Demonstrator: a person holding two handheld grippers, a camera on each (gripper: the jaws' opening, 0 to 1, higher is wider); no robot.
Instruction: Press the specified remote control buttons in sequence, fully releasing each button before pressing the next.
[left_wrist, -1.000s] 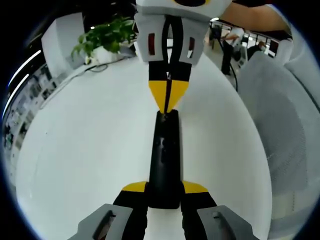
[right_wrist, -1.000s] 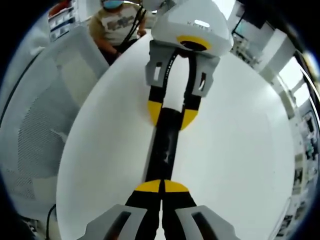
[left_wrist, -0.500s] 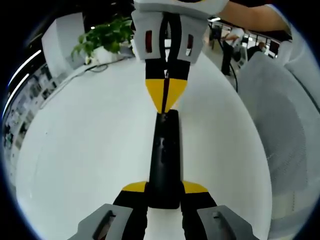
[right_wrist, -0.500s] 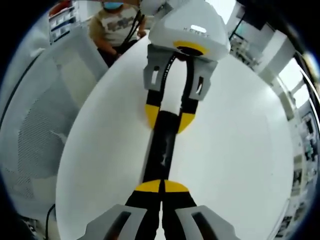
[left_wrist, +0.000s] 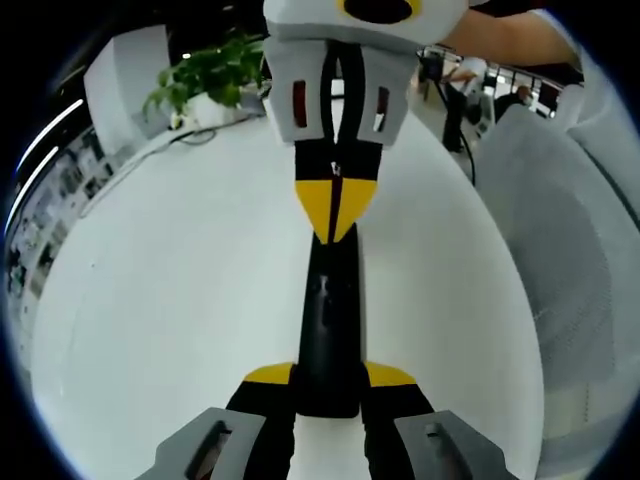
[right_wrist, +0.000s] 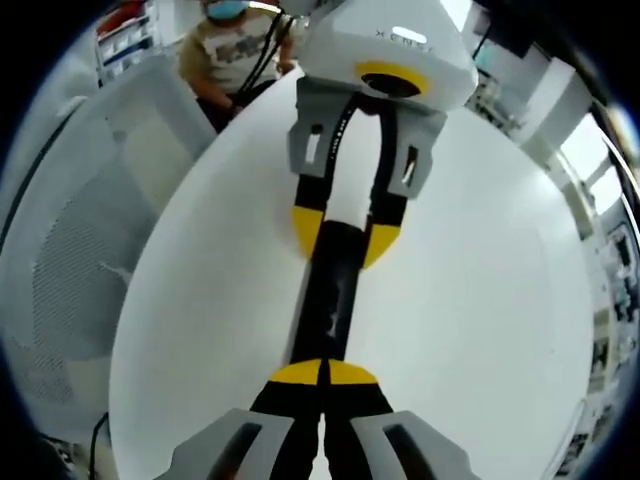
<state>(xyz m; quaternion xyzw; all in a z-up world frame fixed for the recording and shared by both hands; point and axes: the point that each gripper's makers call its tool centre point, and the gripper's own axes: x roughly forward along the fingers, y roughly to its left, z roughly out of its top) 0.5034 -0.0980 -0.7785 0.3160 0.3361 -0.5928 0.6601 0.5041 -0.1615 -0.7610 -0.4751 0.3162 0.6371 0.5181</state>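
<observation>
While gripped lengthwise, remote (left_wrist: 329, 330) along left gripper's (left_wrist: 329, 384) axis.

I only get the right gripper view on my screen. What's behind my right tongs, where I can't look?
Observer: A leafy green plant stands past the far edge of the white table.
Operator: Is anything lying on the table near it?
Observer: Yes, a thin dark cable lies on the table by the plant.
Operator: And who's holding my tongs?
Observer: A person's arm reaches in behind the right tongs, whose shut yellow tips meet the far end of the black remote.
</observation>
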